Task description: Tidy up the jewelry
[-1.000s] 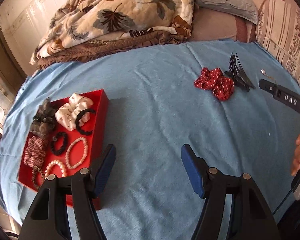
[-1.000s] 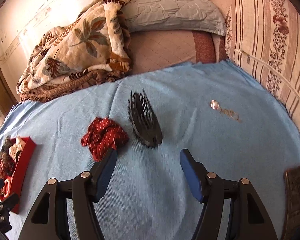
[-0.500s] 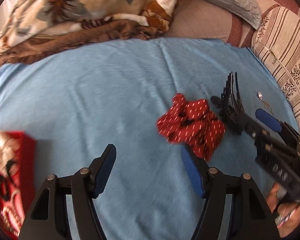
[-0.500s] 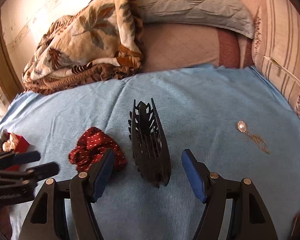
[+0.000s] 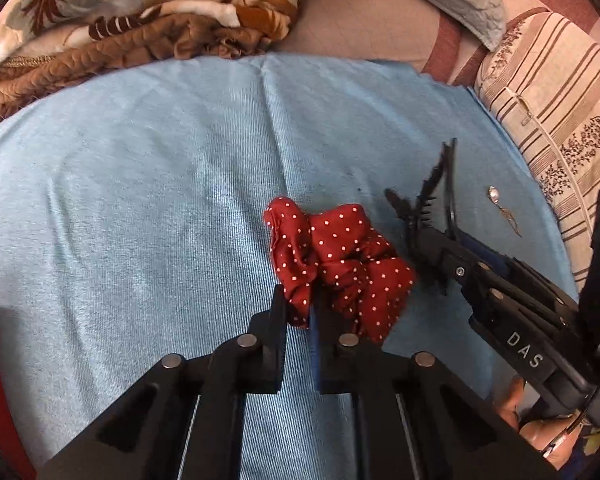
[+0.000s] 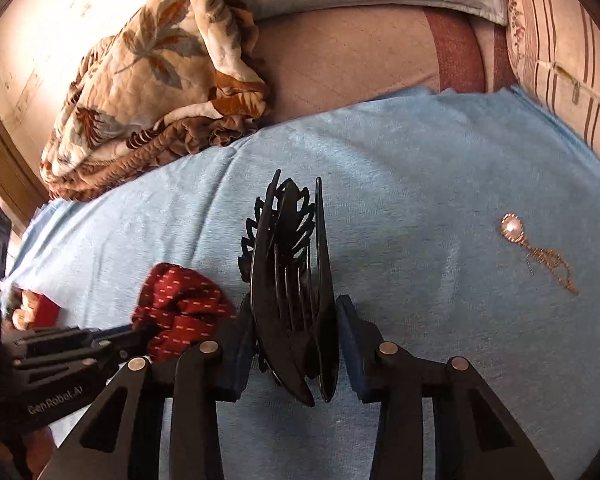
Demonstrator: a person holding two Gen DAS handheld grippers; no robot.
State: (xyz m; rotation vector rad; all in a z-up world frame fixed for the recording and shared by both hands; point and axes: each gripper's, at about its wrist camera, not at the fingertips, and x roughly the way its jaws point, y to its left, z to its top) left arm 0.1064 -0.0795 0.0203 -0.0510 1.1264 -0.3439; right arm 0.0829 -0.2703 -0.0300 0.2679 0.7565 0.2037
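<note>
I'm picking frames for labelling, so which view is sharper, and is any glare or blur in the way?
Left wrist: sharp on the red scrunchie, fisheye bending at the edges, even light. Right wrist: scrunchie smeared by motion, hair claw crisp, washed-out sunlit glare on the wall upper left.

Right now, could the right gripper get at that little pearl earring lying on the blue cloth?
Probably not yet. The right gripper is closing its fingers around the black hair claw. The pearl earring lies in the open on the blue cloth, nothing covering it.

Left gripper point(image 5: 300, 312) clamped shut; right gripper point(image 6: 294, 332) jaws closing.
</note>
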